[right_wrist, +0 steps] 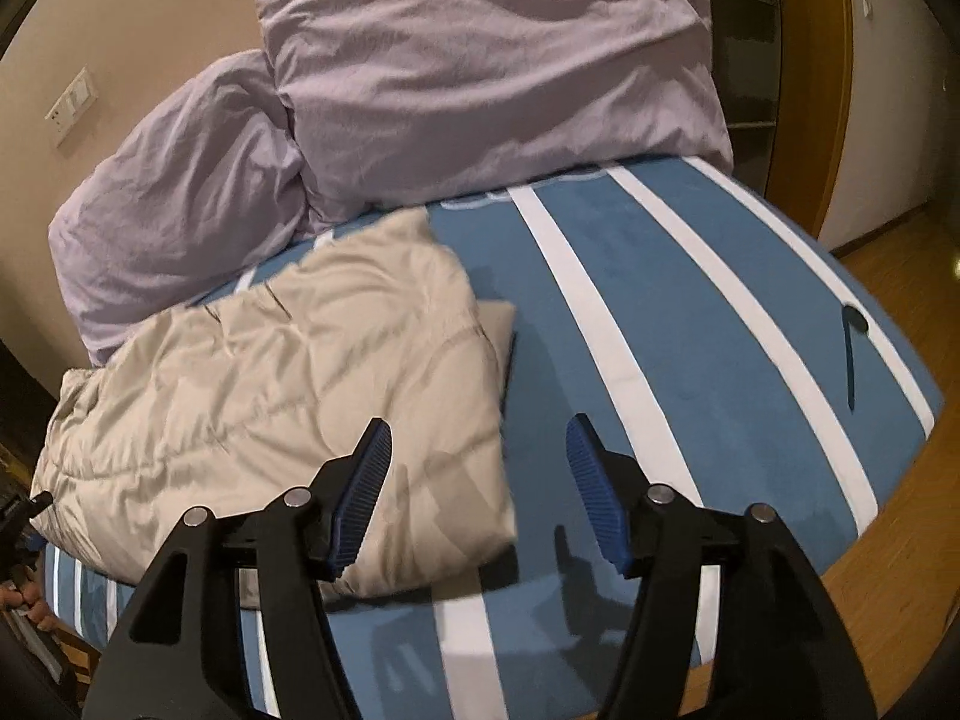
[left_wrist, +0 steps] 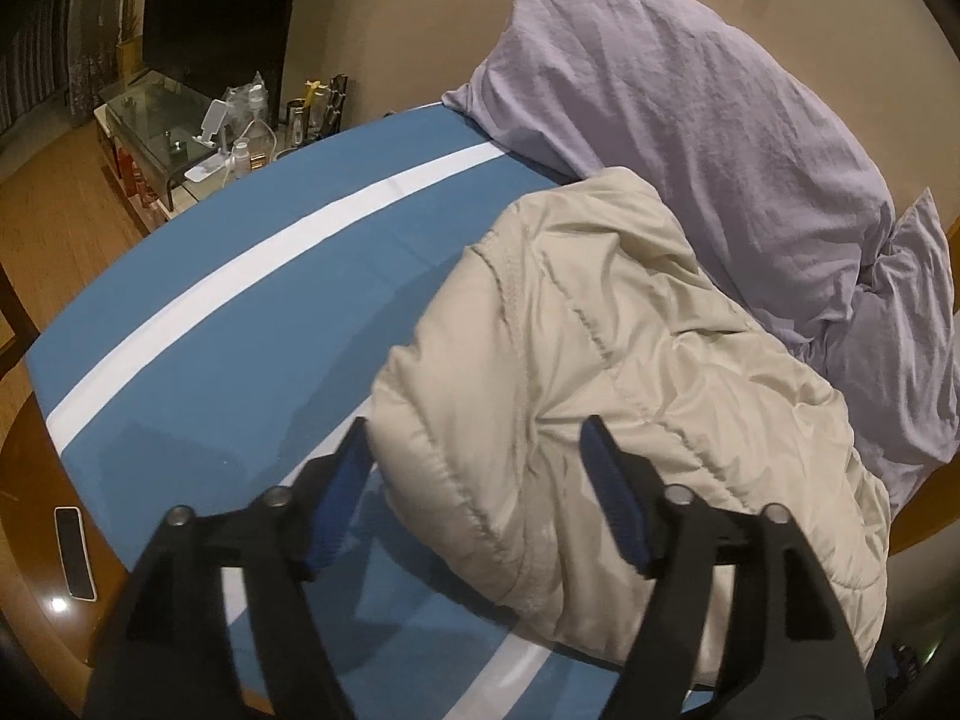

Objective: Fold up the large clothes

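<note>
Left wrist: the left gripper (left_wrist: 474,483) stands wide and empty above the folded jacket (left_wrist: 624,384) on the bed (left_wrist: 240,324).

Right wrist: the right gripper (right_wrist: 477,483) gapes empty over the jacket's corner. The puffy fold may spring open unpressed.

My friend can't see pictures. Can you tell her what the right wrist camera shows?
A puffy beige jacket lies folded on a bed with a blue and white striped sheet. The right gripper hovers over its corner, fingers open and holding nothing. Two wrinkly lilac pillows lean against the wall behind.
</note>
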A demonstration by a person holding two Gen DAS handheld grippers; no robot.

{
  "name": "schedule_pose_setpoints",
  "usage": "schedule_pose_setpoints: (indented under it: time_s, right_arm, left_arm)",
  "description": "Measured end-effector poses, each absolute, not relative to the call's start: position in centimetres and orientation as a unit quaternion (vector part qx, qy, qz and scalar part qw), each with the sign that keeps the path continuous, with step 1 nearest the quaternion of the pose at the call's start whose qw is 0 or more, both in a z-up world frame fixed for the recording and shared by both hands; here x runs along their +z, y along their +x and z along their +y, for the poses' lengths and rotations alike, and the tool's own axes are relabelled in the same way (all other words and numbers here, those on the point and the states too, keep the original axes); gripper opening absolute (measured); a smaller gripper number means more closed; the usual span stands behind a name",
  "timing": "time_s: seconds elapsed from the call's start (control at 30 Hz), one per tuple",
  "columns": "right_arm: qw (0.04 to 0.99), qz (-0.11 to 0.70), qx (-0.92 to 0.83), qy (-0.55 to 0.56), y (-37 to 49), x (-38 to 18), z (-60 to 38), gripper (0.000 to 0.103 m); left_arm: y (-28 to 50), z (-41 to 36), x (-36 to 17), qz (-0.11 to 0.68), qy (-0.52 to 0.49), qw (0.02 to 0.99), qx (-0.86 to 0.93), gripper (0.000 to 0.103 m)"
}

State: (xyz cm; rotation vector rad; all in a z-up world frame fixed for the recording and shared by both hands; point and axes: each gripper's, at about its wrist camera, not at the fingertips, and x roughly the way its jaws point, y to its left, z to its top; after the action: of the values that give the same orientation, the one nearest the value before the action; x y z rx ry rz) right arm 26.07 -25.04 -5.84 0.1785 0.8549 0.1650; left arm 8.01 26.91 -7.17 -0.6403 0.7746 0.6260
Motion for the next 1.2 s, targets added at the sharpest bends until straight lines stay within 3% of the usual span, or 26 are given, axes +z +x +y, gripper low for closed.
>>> schedule_pose_setpoints:
  time_s: [0.37,0.93,1.1,1.2]
  right_arm:
    - [0.886,0.415,0.206,0.000,26.8,-6.0,-13.3,0.062]
    - [0.879,0.421,0.198,-0.103,25.8,-12.0,-7.8,0.071]
    - [0.879,0.419,0.204,-0.099,25.9,-12.5,-8.0,0.071]
    - [0.879,0.419,0.206,-0.097,26.0,-12.6,-8.0,0.071]
  left_arm:
    - [9.5,26.8,-8.4,0.370,-0.336,0.816,0.291,0.086]
    - [11.0,27.9,-10.6,0.363,-0.378,0.798,0.298,0.088]
    - [10.9,28.0,-11.2,0.349,-0.409,0.795,0.282,0.073]
    - [10.9,27.8,-10.4,0.344,-0.406,0.801,0.275,0.053]
